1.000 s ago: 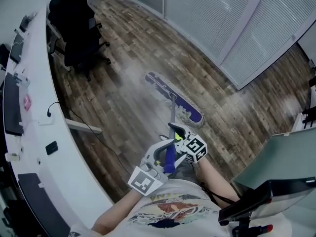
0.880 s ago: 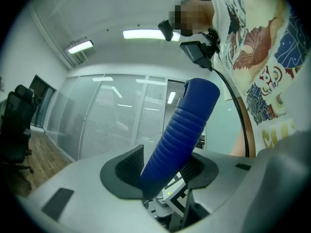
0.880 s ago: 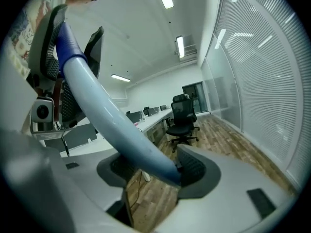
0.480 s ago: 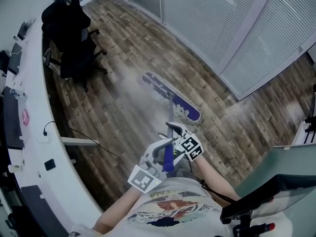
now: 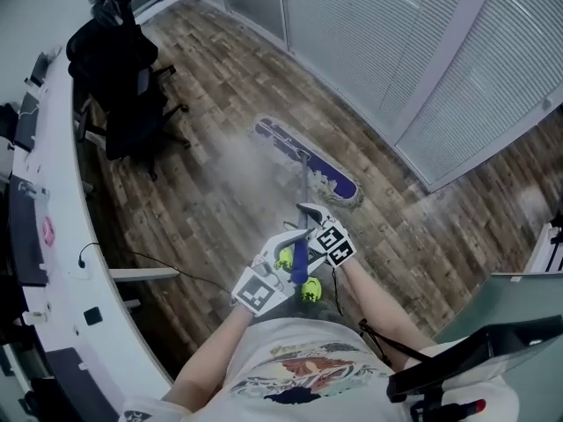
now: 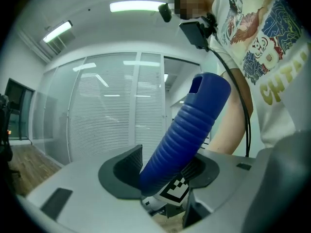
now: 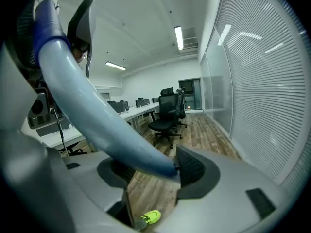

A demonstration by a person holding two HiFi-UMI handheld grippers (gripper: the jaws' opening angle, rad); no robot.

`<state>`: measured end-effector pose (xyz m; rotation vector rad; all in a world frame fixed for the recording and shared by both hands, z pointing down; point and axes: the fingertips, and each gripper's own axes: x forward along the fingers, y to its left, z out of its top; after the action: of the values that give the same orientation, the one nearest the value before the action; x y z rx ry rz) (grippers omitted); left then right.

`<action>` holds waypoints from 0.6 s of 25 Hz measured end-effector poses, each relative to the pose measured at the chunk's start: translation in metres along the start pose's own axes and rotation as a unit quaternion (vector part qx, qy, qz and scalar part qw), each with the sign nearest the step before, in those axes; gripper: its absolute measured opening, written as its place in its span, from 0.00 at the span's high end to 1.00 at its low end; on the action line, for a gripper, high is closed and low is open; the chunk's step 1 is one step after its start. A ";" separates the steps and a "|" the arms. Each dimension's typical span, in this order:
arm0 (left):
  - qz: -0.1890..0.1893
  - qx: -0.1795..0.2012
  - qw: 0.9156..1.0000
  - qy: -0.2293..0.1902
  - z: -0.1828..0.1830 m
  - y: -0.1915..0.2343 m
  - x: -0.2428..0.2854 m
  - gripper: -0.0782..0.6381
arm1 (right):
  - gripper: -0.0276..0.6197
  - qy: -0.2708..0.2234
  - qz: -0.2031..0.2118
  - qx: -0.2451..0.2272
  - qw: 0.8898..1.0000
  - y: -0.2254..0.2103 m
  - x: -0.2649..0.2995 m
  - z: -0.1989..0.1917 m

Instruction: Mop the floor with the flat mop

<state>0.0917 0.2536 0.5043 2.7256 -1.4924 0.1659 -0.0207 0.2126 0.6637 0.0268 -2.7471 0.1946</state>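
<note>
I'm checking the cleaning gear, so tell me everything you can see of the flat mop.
The flat mop has a long, narrow purple head with pale fringe, lying flat and diagonal on the wooden floor. A thin pale shaft slants up toward the person, ending in a ribbed blue grip. The left gripper clamps the grip; the right gripper clamps the shaft lower down.

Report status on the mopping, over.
Grippers: left gripper and right gripper shut on mop handle. Flat on floor: mop head. Nearby, apart: office chair.
</note>
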 end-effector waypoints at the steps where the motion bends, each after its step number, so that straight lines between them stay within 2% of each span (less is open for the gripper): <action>1: -0.002 0.002 1.000 -0.001 -0.001 0.014 0.009 0.60 | 0.60 0.001 -0.003 -0.004 1.000 -0.016 0.007 0.003; 8: -0.011 0.005 0.999 -0.031 0.007 0.126 0.071 0.59 | 0.60 -0.007 -0.022 0.002 1.000 -0.128 0.063 0.043; 15: -0.035 -0.004 0.999 -0.024 0.004 0.249 0.130 0.58 | 0.60 0.030 -0.037 -0.010 0.999 -0.244 0.132 0.080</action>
<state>-0.0481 0.0101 0.5080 2.7897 -1.4019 0.0933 -0.1613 -0.0388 0.6727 0.1148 -2.6833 0.1463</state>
